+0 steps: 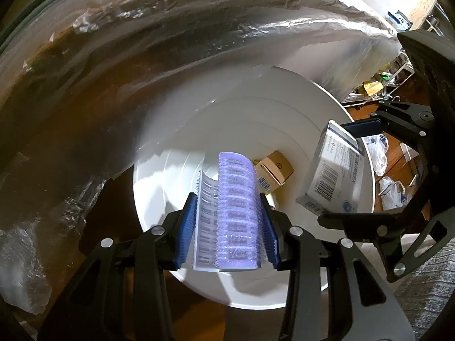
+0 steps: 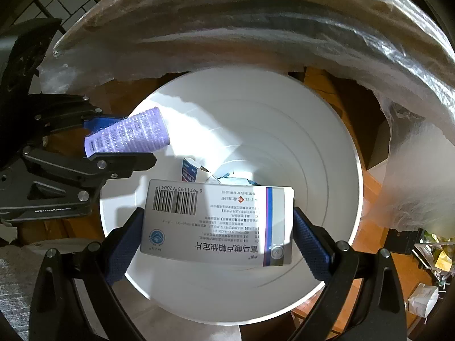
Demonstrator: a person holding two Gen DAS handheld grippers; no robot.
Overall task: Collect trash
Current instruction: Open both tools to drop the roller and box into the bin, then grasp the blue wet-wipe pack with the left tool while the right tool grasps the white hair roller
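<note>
Release comes next, I judge: my left gripper (image 1: 227,224) is clamped on the purple bristly hair roller (image 1: 237,213), my right gripper (image 2: 217,236) on the white printed medicine box (image 2: 219,223), both over the white round plastic bin (image 2: 327,153); I'd let go above centre, clear of the rim at 3 o'clock

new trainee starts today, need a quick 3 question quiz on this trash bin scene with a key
1. True or false: the left gripper is shut on the purple hair roller.
2. What does the right gripper hold? A) a plastic bag B) the white medicine box C) nothing
3. Fill in: both items are held over the mouth of the white ____.

Key: 1 true; 2 B; 3 bin. A small brown box already lies at the bottom.
</note>
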